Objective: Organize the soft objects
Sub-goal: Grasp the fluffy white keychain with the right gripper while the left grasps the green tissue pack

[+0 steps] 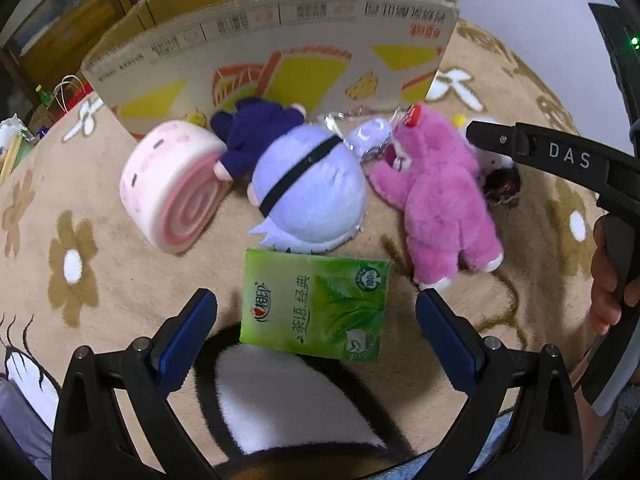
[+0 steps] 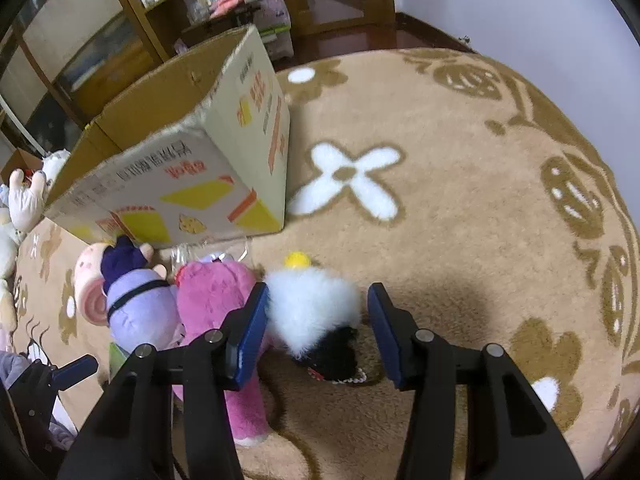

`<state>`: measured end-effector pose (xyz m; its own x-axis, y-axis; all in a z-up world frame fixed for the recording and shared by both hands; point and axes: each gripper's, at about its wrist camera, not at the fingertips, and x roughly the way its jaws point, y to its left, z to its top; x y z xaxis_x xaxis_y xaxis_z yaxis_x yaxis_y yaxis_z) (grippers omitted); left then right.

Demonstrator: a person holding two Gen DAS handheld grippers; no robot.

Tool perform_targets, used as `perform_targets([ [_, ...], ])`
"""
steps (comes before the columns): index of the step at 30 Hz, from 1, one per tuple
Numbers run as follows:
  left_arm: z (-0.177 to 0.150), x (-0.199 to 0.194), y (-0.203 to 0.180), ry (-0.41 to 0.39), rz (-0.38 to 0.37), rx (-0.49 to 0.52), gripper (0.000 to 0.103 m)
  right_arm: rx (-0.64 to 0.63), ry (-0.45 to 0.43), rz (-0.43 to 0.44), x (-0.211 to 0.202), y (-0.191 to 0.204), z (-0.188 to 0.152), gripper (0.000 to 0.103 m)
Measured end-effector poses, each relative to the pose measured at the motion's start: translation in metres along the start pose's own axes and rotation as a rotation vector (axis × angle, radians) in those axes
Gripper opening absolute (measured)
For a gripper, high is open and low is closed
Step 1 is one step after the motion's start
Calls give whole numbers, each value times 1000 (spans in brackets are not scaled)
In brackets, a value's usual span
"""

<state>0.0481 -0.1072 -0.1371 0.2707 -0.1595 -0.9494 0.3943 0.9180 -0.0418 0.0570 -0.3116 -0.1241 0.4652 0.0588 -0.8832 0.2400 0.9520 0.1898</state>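
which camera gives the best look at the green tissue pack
The left wrist view: the green tissue pack lies whole and unblocked on the rug. In the right wrist view only a green sliver shows beside the plush toys.

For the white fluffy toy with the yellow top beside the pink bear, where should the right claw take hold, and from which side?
Probably across the white toy's round fluffy body, coming from above. The right claw already straddles it with jaws apart. The body looks soft and bulges wider than the yellow top, so it should squash into a firm hold. The pink bear crowds one side, so a sideways approach looks blocked.
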Motion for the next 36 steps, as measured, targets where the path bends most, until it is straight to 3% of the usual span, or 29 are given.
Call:
perform_targets([
  [2, 1, 6, 1, 16, 17, 3, 99, -4, 11, 6, 3, 1, -1, 45],
  [9, 2, 18, 6, 52, 17, -28, 97, 8, 46, 16, 11, -1, -4, 42],
  [16, -4, 27, 11, 85, 11, -34, 76, 32, 80, 34, 20, -7, -4, 42],
  [22, -7, 27, 10, 76, 32, -34, 76, -2, 102, 2, 32, -3, -4, 41],
  [31, -16, 14, 27, 56, 82, -48, 76, -44, 68, -35, 19, 7, -11, 38],
  [36, -18, -11, 32, -33, 159, -18, 76, -38, 32, -45, 4, 5, -15, 38],
])
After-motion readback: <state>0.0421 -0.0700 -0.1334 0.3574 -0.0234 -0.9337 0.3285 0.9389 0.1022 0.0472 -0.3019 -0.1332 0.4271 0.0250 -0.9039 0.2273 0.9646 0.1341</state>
